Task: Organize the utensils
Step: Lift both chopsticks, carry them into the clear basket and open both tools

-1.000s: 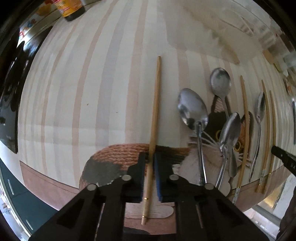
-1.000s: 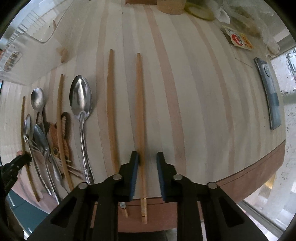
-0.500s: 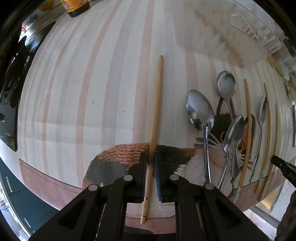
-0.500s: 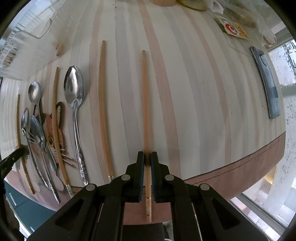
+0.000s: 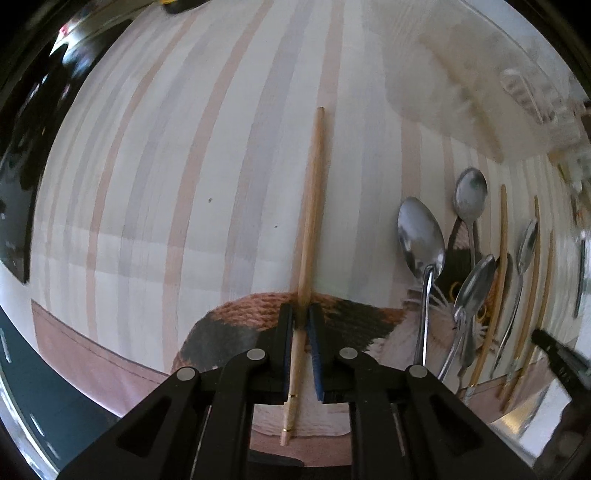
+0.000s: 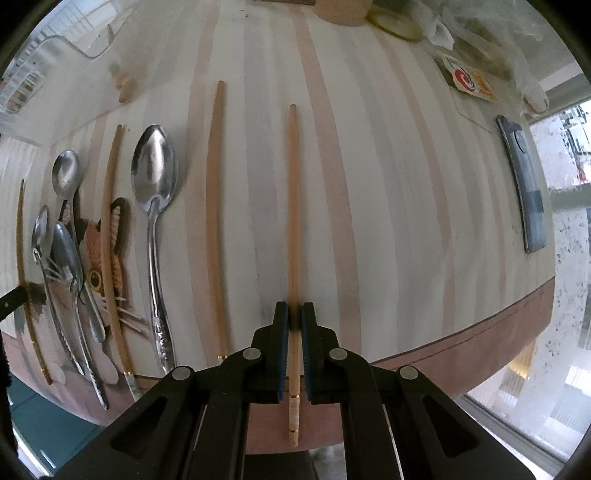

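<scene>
My left gripper [image 5: 301, 310] is shut on a wooden chopstick [image 5: 314, 192], gripping near its gold-ringed end above the cat picture on the striped tablecloth [image 5: 147, 184]. Right of it lie several spoons [image 5: 419, 236] and more chopsticks [image 5: 500, 240] in a row. My right gripper [image 6: 294, 308] is shut on another wooden chopstick [image 6: 293, 203] that points away along the cloth. To its left lie a loose chopstick [image 6: 214, 206], a large spoon [image 6: 155, 173], then smaller spoons [image 6: 66, 173] and chopsticks over the cat picture.
A dark flat device [image 6: 524, 184] lies near the cloth's right edge, with a printed packet [image 6: 471, 79] and bags behind it. A clear plastic container [image 6: 74, 33] stands at the back left. The table's front edge [image 6: 480, 343] is close below the grippers.
The right gripper's jaws have shut on its chopstick and carried it to the right, away from the loose one. The left gripper has shifted left with its chopstick, away from the spoons.
</scene>
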Demonstrator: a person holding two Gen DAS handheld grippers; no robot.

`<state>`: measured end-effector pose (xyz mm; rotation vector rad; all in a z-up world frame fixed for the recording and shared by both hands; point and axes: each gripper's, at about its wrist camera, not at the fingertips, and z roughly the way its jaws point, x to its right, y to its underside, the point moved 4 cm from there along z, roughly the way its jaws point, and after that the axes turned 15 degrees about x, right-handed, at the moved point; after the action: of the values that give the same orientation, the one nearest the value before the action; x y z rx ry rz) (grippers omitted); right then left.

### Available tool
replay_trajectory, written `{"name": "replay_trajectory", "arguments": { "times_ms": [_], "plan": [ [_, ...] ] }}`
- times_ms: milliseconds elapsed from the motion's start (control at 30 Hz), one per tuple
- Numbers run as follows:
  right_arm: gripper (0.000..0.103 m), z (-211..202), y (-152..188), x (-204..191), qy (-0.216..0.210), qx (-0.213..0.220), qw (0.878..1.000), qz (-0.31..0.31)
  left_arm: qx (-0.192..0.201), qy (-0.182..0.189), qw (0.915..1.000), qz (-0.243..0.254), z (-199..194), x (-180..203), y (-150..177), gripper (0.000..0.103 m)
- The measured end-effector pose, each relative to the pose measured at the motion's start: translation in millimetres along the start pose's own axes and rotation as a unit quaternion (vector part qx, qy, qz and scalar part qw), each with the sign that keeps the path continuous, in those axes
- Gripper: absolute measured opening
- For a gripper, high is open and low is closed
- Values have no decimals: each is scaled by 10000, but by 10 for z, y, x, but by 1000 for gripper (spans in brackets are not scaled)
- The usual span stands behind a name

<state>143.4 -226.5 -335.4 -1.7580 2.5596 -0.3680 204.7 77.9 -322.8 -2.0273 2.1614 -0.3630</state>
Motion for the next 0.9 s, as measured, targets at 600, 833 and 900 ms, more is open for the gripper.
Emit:
{"name": "replay_trajectory", "arguments": {
  "times_ms": [600, 833, 900],
  "plan": [
    [7, -26, -142, 26, -121, -248, 9996, 82, 199, -281, 9986, 410, 2, 253, -120, 5],
    [7, -313, -102, 49, -242, 82, 9989, 399, 935, -430, 9941, 356, -565, 200, -360, 4],
    [7, -492, -188, 37, -343, 261, 9980, 463, 1194, -410, 9915, 306, -795, 201, -498, 4]
  ]
}}
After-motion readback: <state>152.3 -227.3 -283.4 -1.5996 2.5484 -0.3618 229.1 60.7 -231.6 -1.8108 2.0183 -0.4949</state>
